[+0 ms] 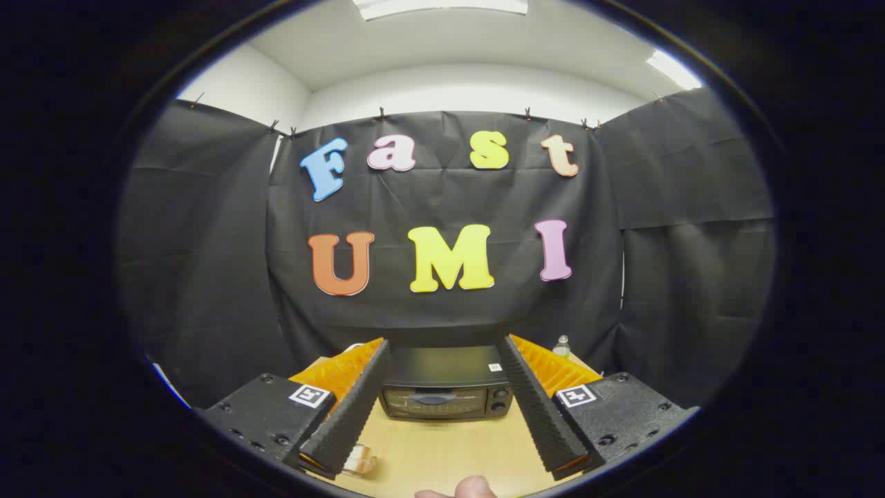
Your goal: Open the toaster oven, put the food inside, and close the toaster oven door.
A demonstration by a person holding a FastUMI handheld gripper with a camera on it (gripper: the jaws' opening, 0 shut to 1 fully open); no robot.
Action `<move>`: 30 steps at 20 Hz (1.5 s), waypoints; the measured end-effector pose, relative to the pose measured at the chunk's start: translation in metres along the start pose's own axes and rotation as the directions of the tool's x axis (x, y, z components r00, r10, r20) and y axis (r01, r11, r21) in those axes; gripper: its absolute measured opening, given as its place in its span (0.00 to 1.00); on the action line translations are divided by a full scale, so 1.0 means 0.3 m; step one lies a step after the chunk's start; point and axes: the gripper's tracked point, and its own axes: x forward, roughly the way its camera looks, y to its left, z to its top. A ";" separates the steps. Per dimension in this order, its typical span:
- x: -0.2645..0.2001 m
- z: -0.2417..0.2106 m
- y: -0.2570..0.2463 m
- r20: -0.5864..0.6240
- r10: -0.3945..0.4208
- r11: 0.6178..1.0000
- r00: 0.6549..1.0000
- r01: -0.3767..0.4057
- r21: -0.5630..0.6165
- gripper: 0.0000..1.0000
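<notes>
A black toaster oven (446,391) stands on the wooden table (442,449) beyond my fingers, its glass door closed and its knobs on the right side. My gripper (442,349) is open, with the two black ribbed fingers (349,415) spread wide on either side of the oven and nothing between them. A pale piece of food (359,462) lies on the table near the base of the left finger, partly hidden by it.
A small clear bottle (561,346) stands behind the right finger, to the right of the oven. A bit of a person's hand (467,488) shows at the table's near edge. Black cloth walls close in the booth on all sides.
</notes>
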 end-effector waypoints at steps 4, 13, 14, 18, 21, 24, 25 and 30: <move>-0.001 0.011 -0.004 0.006 -0.008 1.000 1.000 0.008 -0.004 1.00; 0.002 0.030 -0.029 0.014 -0.018 1.000 1.000 0.018 -0.006 1.00; 0.004 0.028 -0.029 0.012 -0.019 1.000 1.000 0.019 -0.006 1.00; 0.014 0.016 -0.033 0.000 -0.019 1.000 1.000 0.019 0.011 1.00; 0.030 0.008 -0.032 -0.008 -0.019 1.000 1.000 0.019 0.017 1.00; 0.043 0.007 -0.028 -0.010 -0.018 1.000 1.000 0.018 0.025 1.00; 0.050 0.006 -0.025 -0.012 -0.018 0.999 1.000 0.018 0.027 1.00; 0.092 -0.016 -0.004 -0.030 -0.004 0.999 1.000 0.005 0.032 1.00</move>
